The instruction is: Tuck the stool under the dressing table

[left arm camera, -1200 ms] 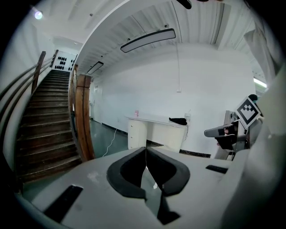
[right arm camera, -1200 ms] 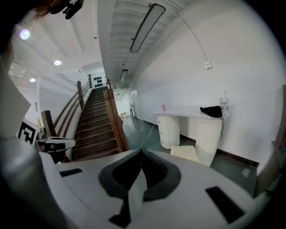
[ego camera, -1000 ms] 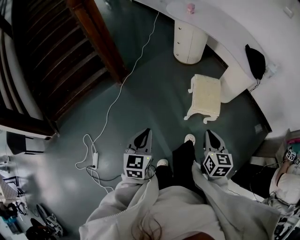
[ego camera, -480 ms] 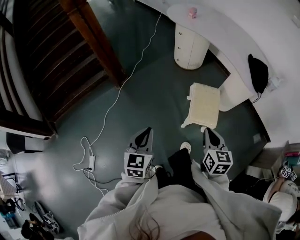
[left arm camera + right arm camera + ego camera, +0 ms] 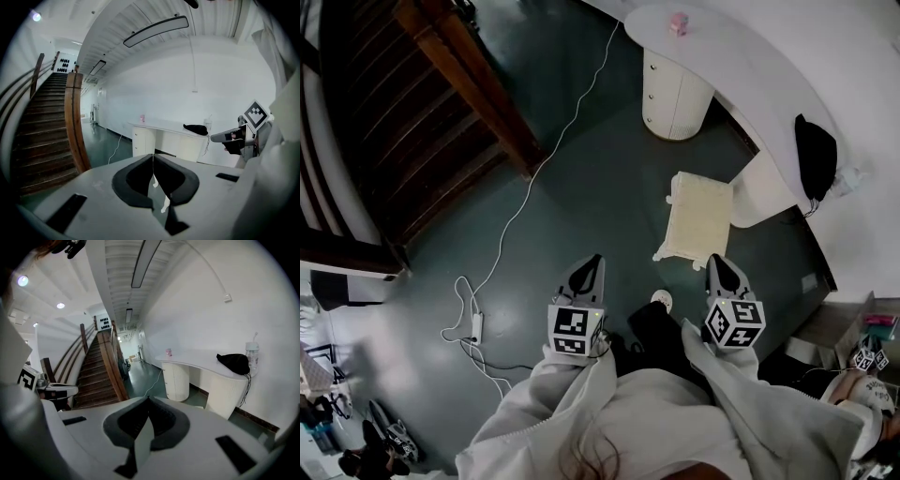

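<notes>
Head view: looks steeply down on a dark floor (image 5: pixel 609 159). Finds the stool (image 5: pixel 698 217) upright on that floor, out in the open and close to the counter (image 5: pixel 750 66), facing the gap beside the round pedestal (image 5: pixel 677 91), not under the top. Shows a pink item (image 5: pixel 679 21) and a black bag (image 5: pixel 815 145) on the counter, a white cable (image 5: pixel 553 150) trailing across the floor, and wooden stairs (image 5: pixel 412 112) at the left. Places the left hand-held gripper (image 5: pixel 594 261) and the right hand-held gripper (image 5: pixel 716 259) side by side and apart, both aimed toward the stool, with a shoe (image 5: pixel 660 299) between them; puts the right tip near the stool's near end, touching nothing. Left gripper view: looks along the left hand-held gripper (image 5: pixel 153 157), clenched with its jaws together and nothing between them. Takes in the stairs (image 5: pixel 47 131) at the left, the counter (image 5: pixel 159 125) ahead with the pink item (image 5: pixel 142 117) and the black bag (image 5: pixel 196 129) on it, and the right hand-held gripper (image 5: pixel 232 137) at the right. Right gripper view: looks along the right hand-held gripper (image 5: pixel 147 400), likewise clenched on nothing. Shows the counter (image 5: pixel 197 363) ahead on its pedestal (image 5: pixel 176 379), the black bag (image 5: pixel 233 363) beside a bottle (image 5: pixel 251 357), the stairs (image 5: pixel 96 376) behind, and the left hand-held gripper (image 5: pixel 58 390) at the left edge.
</notes>
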